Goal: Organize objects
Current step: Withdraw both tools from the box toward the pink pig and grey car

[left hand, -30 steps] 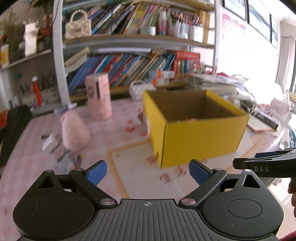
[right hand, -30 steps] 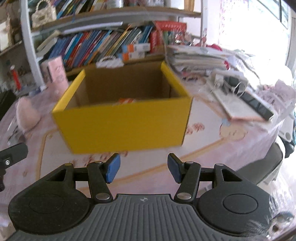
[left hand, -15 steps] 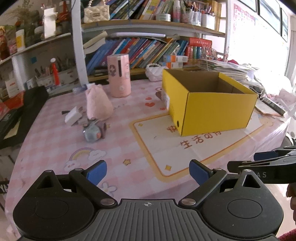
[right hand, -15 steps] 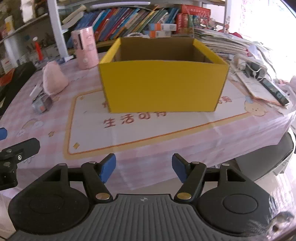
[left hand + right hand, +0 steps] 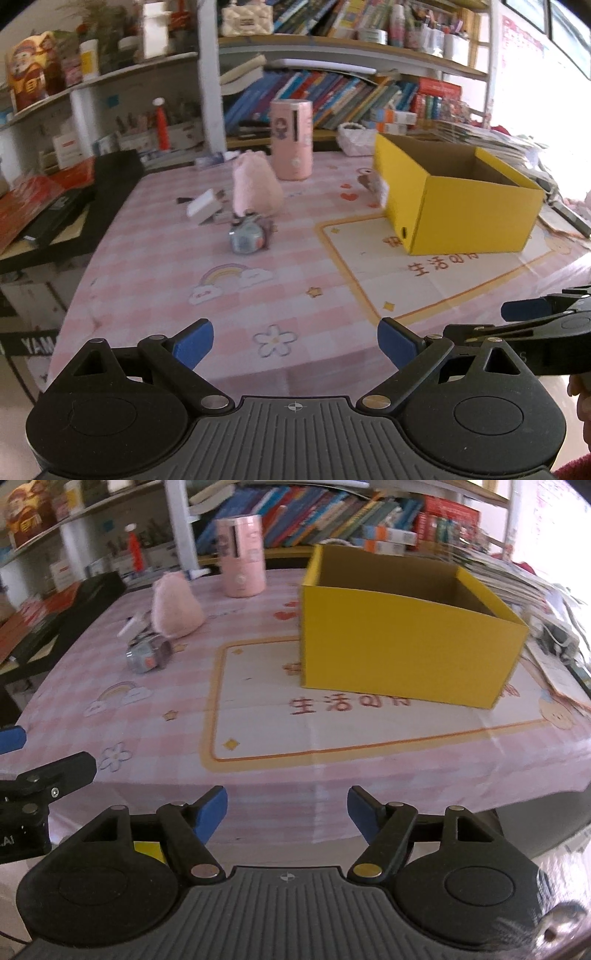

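Note:
An open yellow cardboard box (image 5: pixel 461 206) (image 5: pixel 406 642) stands on the pink tablecloth; its contents are hidden. Left of it lie a pink plush pouch (image 5: pixel 255 188) (image 5: pixel 175 607), a small grey clock-like toy (image 5: pixel 247 236) (image 5: pixel 147 655) and a white flat item (image 5: pixel 203 206). A pink cylindrical container (image 5: pixel 291 140) (image 5: pixel 242 555) stands at the back. My left gripper (image 5: pixel 295 341) is open and empty over the table's near edge. My right gripper (image 5: pixel 288 814) is open and empty, just off the near edge; it also shows in the left wrist view (image 5: pixel 524 321).
A bookshelf (image 5: pixel 332 96) full of books lines the back. Black and red items (image 5: pixel 74 199) lie at the left. Stacked papers and a device (image 5: pixel 546 627) crowd the table's right side. A cream mat (image 5: pixel 369 716) with red characters lies under the box.
Both grippers have pulled back from the yellow box toward the table's near edge and turned left, bringing the pouch, toy and pink container into view. Both stay open.

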{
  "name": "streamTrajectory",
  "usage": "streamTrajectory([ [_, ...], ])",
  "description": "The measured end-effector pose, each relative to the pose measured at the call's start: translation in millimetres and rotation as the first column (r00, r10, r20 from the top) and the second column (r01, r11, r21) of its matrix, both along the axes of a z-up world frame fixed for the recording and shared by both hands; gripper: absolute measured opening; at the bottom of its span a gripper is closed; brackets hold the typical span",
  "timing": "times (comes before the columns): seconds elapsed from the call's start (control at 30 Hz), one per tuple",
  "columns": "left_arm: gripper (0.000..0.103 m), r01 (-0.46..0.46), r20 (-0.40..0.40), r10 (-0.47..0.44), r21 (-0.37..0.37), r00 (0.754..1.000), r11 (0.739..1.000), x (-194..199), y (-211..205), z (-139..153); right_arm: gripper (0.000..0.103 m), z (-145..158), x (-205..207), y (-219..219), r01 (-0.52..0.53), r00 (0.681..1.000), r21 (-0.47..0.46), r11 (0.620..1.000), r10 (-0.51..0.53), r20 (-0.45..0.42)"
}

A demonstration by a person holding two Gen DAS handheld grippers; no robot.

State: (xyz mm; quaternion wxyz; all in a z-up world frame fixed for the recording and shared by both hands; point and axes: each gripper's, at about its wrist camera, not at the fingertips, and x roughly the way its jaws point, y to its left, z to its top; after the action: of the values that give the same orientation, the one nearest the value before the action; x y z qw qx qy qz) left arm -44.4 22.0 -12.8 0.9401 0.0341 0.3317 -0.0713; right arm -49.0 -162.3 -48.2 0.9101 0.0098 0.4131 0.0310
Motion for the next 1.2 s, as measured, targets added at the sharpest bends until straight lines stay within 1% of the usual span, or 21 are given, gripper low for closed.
streamTrajectory([
  [0.23,0.097,-0.039,0.012,0.039,0.004,0.999,0.999,-6,17,3,0.072,2,1,24,-0.072,0.997,-0.009,0.997,0.072,0.014],
  [0.43,0.097,-0.064,0.026,0.064,0.005,0.998,0.998,-8,30,6,0.072,4,3,37,-0.089,0.996,-0.005,0.996,0.089,0.023],
  [0.87,0.097,-0.087,0.042,0.087,-0.012,0.995,0.996,-8,53,7,0.075,10,5,63,-0.128,0.991,-0.015,0.992,0.128,0.049],
  [1.2,0.097,-0.087,0.027,0.088,-0.021,0.996,0.996,8,56,4,0.076,7,20,66,-0.134,0.99,-0.016,0.991,0.135,0.039],
])
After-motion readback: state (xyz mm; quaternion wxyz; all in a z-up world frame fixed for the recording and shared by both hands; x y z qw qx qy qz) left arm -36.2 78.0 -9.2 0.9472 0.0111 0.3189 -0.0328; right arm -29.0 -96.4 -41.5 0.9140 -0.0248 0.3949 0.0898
